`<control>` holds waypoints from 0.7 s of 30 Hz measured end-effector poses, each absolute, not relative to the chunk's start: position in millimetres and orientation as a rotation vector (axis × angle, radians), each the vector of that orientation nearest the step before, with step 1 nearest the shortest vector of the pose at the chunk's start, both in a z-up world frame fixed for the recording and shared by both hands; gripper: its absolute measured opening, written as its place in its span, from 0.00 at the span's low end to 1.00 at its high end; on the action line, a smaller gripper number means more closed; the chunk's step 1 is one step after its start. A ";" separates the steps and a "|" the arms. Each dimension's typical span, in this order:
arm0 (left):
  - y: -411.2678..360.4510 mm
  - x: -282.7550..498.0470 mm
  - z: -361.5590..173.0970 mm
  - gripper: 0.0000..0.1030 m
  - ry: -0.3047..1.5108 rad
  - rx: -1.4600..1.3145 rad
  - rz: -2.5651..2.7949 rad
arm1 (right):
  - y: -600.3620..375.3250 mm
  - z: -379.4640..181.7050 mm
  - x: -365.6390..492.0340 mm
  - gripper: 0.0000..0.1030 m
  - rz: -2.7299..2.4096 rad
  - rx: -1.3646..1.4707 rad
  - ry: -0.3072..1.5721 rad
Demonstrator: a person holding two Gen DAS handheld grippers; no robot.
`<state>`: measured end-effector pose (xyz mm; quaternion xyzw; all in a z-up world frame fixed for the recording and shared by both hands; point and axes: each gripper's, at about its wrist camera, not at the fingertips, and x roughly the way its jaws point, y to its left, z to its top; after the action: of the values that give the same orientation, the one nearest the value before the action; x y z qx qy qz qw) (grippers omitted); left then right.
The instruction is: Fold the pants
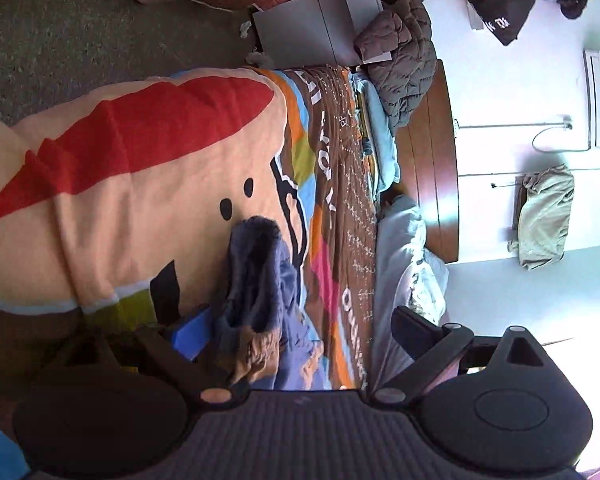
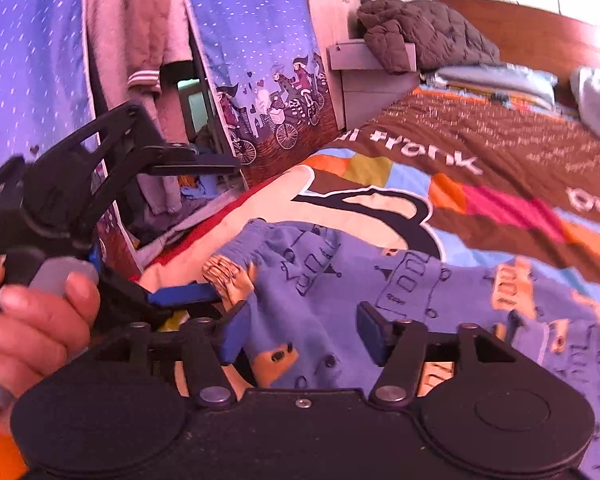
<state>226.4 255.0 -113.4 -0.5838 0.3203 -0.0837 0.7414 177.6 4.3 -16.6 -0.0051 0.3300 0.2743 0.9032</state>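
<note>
The blue printed pants [image 2: 380, 276] lie spread on the bed's patterned quilt [image 2: 480, 176], their gathered waistband [image 2: 256, 236] nearest the tools and the legs running away past the right gripper's right-hand finger. In the left wrist view the same pants [image 1: 260, 280] rise bunched between that tool's fingers.

The left gripper [image 2: 192, 232], seen in the right wrist view with the person's left hand [image 2: 32, 320] on its handle, has its fingers wide apart; its lower blue finger [image 2: 184, 294] touches the waistband corner, but nothing is pinched. The right gripper [image 2: 300, 332] hovers just above the seat of the pants, its blue pads [image 2: 370, 332] also apart, with cloth beneath the gap and not clamped.

The step in hand seems to be taking hold at the waist. To do it well, each pair of fingers should probably close on both layers at opposite waistband corners, so the cloth lifts flat and the legs can be laid one on the other.

Beyond the fingers, a brown quilted jacket [image 2: 424, 36] sits on the grey nightstand [image 2: 376, 76] near the headboard [image 2: 540, 28].
</note>
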 end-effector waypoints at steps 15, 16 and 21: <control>240.6 211.8 -118.6 0.26 0.751 -1.197 -0.001 | -71.0 -22.0 151.3 0.76 0.350 -0.142 0.698; 241.6 211.1 -120.8 0.24 0.752 -1.207 0.002 | -74.4 -25.4 152.8 0.76 0.291 -0.171 0.709; 237.2 213.0 -111.8 0.19 0.735 -1.143 0.011 | -98.8 -40.0 165.2 0.77 0.120 -0.096 0.753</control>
<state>213.0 237.2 -111.8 -0.5284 0.3400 0.0053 0.7779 165.2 -98.8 -40.0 -0.0468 0.3671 0.0587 0.9271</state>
